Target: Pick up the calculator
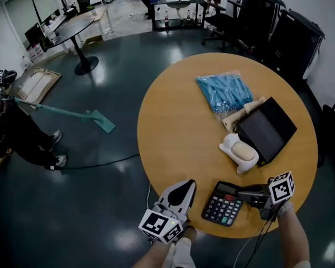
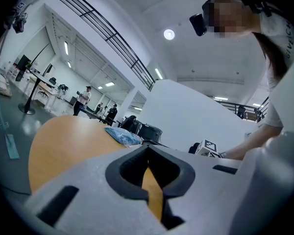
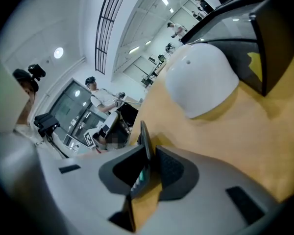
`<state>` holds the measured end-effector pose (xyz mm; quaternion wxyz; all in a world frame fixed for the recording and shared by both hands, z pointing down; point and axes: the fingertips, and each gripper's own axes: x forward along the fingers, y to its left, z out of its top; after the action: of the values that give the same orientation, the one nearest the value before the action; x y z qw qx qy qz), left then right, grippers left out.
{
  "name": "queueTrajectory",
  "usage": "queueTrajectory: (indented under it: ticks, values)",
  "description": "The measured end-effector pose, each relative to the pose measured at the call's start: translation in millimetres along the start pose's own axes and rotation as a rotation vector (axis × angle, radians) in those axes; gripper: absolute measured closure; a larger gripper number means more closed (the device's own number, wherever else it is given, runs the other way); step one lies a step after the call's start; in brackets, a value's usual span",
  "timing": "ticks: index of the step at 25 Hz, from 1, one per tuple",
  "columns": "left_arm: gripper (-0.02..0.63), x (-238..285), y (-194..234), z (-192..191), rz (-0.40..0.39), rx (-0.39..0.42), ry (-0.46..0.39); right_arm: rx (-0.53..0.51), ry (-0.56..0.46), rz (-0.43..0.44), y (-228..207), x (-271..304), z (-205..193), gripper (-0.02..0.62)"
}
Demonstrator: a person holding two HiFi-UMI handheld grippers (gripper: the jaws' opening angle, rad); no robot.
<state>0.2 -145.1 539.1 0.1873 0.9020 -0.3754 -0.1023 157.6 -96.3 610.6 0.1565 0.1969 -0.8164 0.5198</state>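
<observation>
Surface: one round wooden worktop.
Task item: one calculator, flat at the worktop's near edge.
Tongs: two; right tongs clamped on the calculator's side; left tongs closed, empty, at the worktop's near rim.
Views: right gripper view alone shows the clamped edge; head view alone shows the keys.

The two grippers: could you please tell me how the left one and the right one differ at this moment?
The right gripper is closed on the calculator's edge; the left gripper is shut on nothing. The right gripper holds the calculator's right end; the left gripper lies to the calculator's left, apart from it. Both have white jaws.
</observation>
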Motion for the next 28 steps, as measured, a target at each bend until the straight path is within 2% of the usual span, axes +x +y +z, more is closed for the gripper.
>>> queueTrajectory:
  ticks: [4, 9, 13, 18, 21, 24, 28]
  values:
    - [0.6, -6, 9, -3, 0.025, 0.005, 0.0, 0.106, -0.131, 0.064, 4, 1, 4, 0.541]
    - [0.6, -3, 6, -1, 0.027, 0.004, 0.007, 0.156, -0.286, 0.125, 17, -14, 21, 0.541]
    - [0.6, 5, -3, 10, 0.003, 0.012, 0.003, 0.167, -0.346, 0.11, 27, -30, 27, 0.541]
    - [0.6, 14, -19, 34, -0.035, 0.035, -0.009, 0.195, -0.476, 0.118, 54, -57, 38, 0.541]
    - [0.6, 11, -35, 45, -0.065, 0.025, -0.015, 0.238, -0.556, 0.087, 66, -69, 37, 0.541]
    - [0.6, 7, -50, 48, -0.09, 0.038, 0.024, 0.301, -0.664, 0.061, 78, -79, 37, 0.541]
    - [0.6, -6, -53, 58, -0.059, 0.027, 0.048, 0.343, -0.755, 0.024, 95, -86, 36, 0.541]
